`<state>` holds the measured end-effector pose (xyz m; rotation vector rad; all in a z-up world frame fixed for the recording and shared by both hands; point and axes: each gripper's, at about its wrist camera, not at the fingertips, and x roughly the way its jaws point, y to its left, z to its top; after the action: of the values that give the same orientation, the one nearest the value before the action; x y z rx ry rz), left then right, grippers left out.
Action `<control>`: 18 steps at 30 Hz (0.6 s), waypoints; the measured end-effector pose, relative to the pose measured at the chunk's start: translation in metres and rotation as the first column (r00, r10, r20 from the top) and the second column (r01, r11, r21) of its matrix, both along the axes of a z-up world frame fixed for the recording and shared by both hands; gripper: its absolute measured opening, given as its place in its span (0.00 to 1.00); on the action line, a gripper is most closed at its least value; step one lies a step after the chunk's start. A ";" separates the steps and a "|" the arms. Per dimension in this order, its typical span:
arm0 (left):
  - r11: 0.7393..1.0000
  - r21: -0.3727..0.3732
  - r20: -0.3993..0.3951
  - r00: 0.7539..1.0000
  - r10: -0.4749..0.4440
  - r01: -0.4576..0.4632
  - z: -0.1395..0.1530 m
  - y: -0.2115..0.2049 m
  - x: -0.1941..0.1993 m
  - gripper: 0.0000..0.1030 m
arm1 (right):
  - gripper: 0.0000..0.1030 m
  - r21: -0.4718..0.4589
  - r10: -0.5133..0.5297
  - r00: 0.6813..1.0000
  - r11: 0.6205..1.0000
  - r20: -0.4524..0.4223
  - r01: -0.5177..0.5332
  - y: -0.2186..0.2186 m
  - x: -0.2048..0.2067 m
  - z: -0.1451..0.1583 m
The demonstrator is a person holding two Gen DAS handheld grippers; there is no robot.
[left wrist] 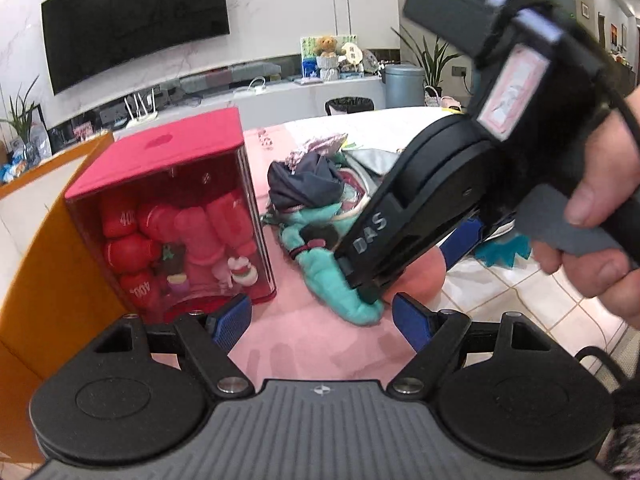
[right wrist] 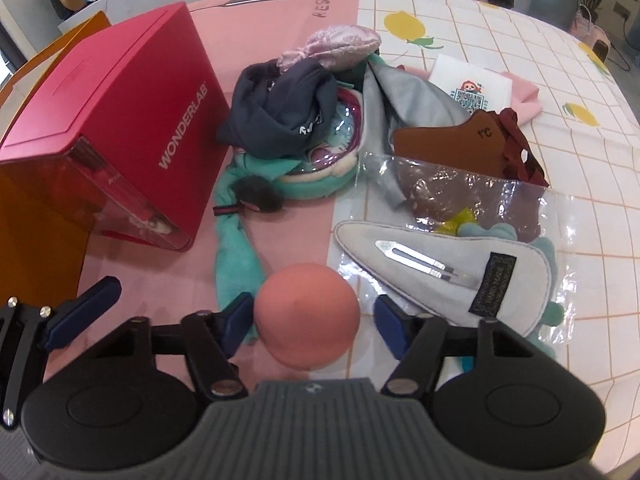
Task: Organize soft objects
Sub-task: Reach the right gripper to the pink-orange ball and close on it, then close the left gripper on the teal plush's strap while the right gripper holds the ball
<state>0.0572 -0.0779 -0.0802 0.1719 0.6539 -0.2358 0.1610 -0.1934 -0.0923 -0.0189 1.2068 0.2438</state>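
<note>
Right now my right hand-held gripper (right wrist: 308, 322) straddles the pink ball (right wrist: 307, 314) low in the frame, jaws part-open, left pad touching, right just clear; my left hangs wide nearby.

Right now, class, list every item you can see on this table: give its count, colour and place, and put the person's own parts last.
Storage box: one, red, table's left.
Ball: one, salmon pink, between the right claw's fingers.
Plush toy: one, teal, beside the box.
Garment: one, dark navy, atop the pile.
Giant hair clip: one, grey, in clear wrapping, right.
Leather piece: one, brown, behind the clip.
Card: one, white, far right.
Left claw: open, empty.
Right claw: around the ball.
Hand: one, holding the right claw.
</note>
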 end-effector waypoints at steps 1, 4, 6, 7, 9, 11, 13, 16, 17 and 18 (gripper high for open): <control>1.000 -0.014 -0.006 1.000 -0.002 0.002 0.000 0.001 -0.001 0.91 | 0.54 0.000 0.005 1.000 1.000 0.000 -0.005 -0.001 -0.001 0.000; 0.998 -0.057 -0.029 1.000 0.010 -0.012 0.002 0.008 -0.001 0.91 | 0.49 0.052 -0.013 1.000 0.999 -0.022 0.014 -0.011 -0.004 0.004; 0.994 -0.105 -0.043 0.998 0.037 -0.041 0.004 0.017 -0.001 0.91 | 0.49 0.027 -0.034 0.999 0.999 -0.028 0.035 -0.017 -0.010 0.008; 0.990 -0.131 -0.053 0.998 0.045 -0.052 0.004 0.022 -0.002 0.91 | 0.49 -0.004 -0.041 0.999 0.999 -0.016 0.041 -0.019 -0.015 0.011; 0.980 -0.190 -0.072 0.996 0.053 -0.066 0.004 0.029 -0.001 0.91 | 0.49 -0.066 -0.044 0.999 0.997 0.026 0.045 -0.022 -0.026 0.018; 0.968 -0.234 -0.065 0.995 0.071 -0.084 0.005 0.034 -0.001 0.91 | 0.49 -0.145 -0.039 0.997 0.988 0.060 0.047 -0.023 -0.036 0.024; 0.966 -0.247 -0.041 0.996 0.076 -0.083 0.009 0.034 -0.001 0.91 | 0.50 -0.251 -0.050 0.995 0.966 0.082 0.069 -0.023 -0.043 0.025; 0.968 -0.242 -0.035 0.998 0.054 -0.061 0.010 0.022 0.003 0.91 | 0.50 -0.267 -0.068 0.995 0.960 0.071 0.085 -0.029 -0.045 0.025; 0.972 -0.229 -0.040 0.998 0.042 -0.050 0.007 0.015 0.005 0.89 | 0.49 -0.253 -0.069 0.996 0.964 0.060 0.082 -0.032 -0.043 0.024; 0.975 -0.216 -0.045 0.998 0.044 -0.053 0.006 0.011 0.008 0.90 | 0.50 -0.246 -0.070 0.996 0.966 0.057 0.082 -0.032 -0.042 0.024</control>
<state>0.0654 -0.0669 -0.0741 -0.0584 0.6660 -0.2620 0.1190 -0.2259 -0.0686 -0.1952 1.1814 0.0239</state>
